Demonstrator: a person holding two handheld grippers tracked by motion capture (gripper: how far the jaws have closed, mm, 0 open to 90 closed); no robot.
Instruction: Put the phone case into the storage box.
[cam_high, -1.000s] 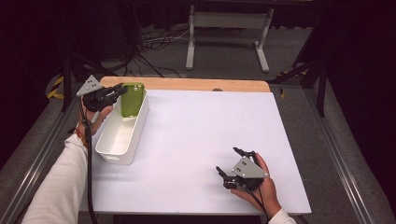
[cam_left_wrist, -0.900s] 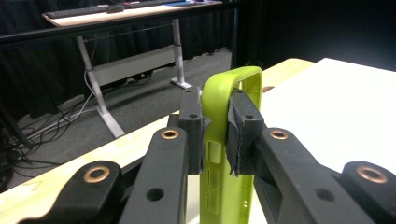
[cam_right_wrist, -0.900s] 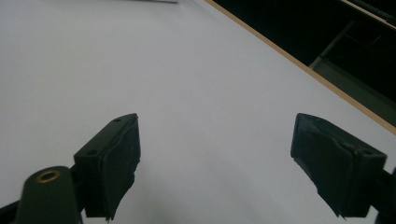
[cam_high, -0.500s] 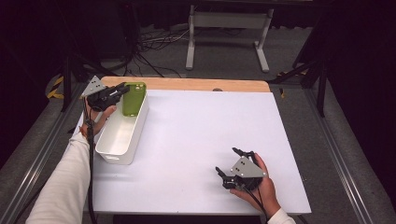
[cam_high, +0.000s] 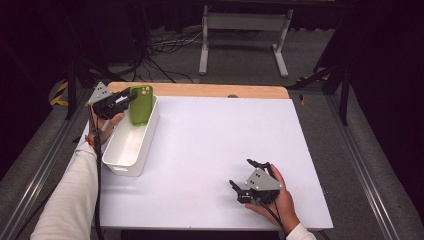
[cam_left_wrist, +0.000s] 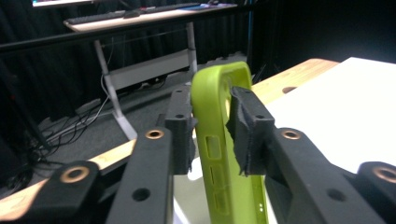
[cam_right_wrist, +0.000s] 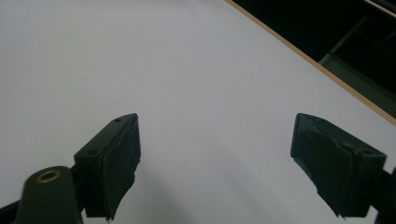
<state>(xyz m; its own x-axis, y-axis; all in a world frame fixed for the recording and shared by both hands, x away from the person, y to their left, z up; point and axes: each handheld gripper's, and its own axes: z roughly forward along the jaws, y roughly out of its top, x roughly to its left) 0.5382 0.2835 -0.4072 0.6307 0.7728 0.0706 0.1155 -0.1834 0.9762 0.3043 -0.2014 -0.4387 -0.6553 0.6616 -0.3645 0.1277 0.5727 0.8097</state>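
Note:
A lime-green phone case (cam_high: 142, 104) stands on edge over the far end of a white bin (cam_high: 120, 150). My left gripper (cam_high: 131, 98) is shut on it, reaching in from the bin's left side. In the left gripper view the two pads (cam_left_wrist: 246, 122) press the case's rim (cam_left_wrist: 219, 135) from both sides, and the case rises upright between them. My right gripper (cam_high: 246, 176) rests low on the white table near its front right, held by a hand, jaws wide apart. The right gripper view has nothing but bare table between the pads (cam_right_wrist: 116, 161).
The white bin runs lengthwise along the table's left edge. The white tabletop (cam_high: 225, 140) has a wooden strip (cam_high: 215, 90) along its far edge. Beyond it stand a metal frame stand (cam_high: 243, 30) and floor cables (cam_high: 165, 45).
My left gripper has lifted the green case slightly and drawn it a little toward the bin's far left corner. The right gripper has stayed where it was.

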